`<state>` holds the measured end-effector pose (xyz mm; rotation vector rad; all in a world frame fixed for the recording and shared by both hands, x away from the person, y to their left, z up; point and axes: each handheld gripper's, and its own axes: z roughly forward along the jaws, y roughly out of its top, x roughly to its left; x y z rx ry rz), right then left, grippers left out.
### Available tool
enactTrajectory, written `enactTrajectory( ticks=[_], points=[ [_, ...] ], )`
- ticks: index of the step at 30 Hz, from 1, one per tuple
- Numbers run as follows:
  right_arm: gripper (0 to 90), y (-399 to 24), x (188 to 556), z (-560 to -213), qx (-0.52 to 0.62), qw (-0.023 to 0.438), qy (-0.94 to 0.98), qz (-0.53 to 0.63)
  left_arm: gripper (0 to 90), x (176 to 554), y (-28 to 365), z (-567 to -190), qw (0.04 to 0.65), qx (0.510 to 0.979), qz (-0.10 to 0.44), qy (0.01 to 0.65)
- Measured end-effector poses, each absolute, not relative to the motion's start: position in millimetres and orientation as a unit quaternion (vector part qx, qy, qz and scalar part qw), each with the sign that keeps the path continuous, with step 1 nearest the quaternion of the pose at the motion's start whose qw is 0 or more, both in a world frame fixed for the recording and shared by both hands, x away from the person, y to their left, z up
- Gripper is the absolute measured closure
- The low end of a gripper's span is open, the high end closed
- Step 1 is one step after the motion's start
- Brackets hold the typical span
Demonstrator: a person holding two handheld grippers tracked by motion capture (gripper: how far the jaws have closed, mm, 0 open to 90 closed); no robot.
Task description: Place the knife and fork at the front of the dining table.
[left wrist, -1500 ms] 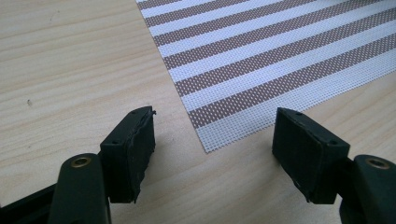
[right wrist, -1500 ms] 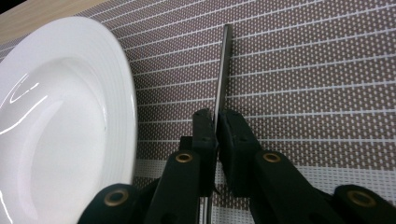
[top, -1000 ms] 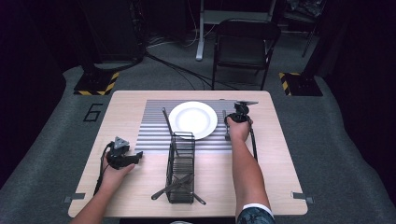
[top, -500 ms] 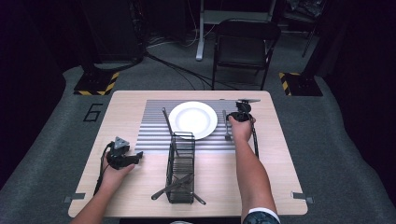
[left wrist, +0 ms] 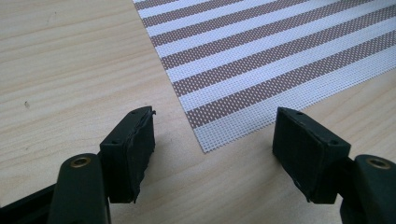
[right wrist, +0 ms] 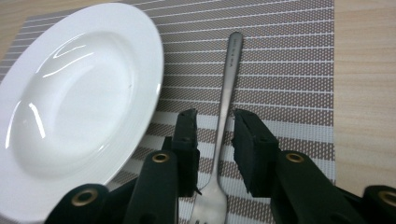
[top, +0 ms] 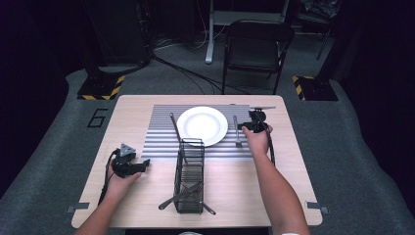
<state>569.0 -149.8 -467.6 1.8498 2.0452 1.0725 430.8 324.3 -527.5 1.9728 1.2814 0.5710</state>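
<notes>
Your right gripper [right wrist: 215, 140] has just been opening, its jaws a little apart astride the fork [right wrist: 223, 121], which lies flat on the striped mat [right wrist: 289, 70] just right of the plate [right wrist: 79, 93] (a place setting, I judge), while your left gripper [left wrist: 212, 154] rests wide and empty on the table [left wrist: 70, 60].

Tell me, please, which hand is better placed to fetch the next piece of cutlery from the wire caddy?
Probably the left. The left gripper rests with jaws wide open and nothing between them, just left of the wire caddy. The right gripper is at the mat's far right, its jaws just opening off the fork beside the plate.
</notes>
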Motion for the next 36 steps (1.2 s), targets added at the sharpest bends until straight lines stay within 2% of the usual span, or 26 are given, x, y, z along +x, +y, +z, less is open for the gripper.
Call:
enactTrajectory(
  ticks=[10,29,36],
  points=[
    [63.2,-153,533,-454,0.577,0.095,0.711,0.390,29.1,430,324,-528,0.354,0.766,0.220,0.490],
    [55.8,-165,454,-471,0.521,0.145,0.741,0.397,30.1,430,324,-528,0.356,0.767,0.219,0.487],
    [52.5,-170,443,-475,0.507,0.155,0.747,0.401,34.5,430,325,-528,0.359,0.764,0.222,0.487]
  ],
)
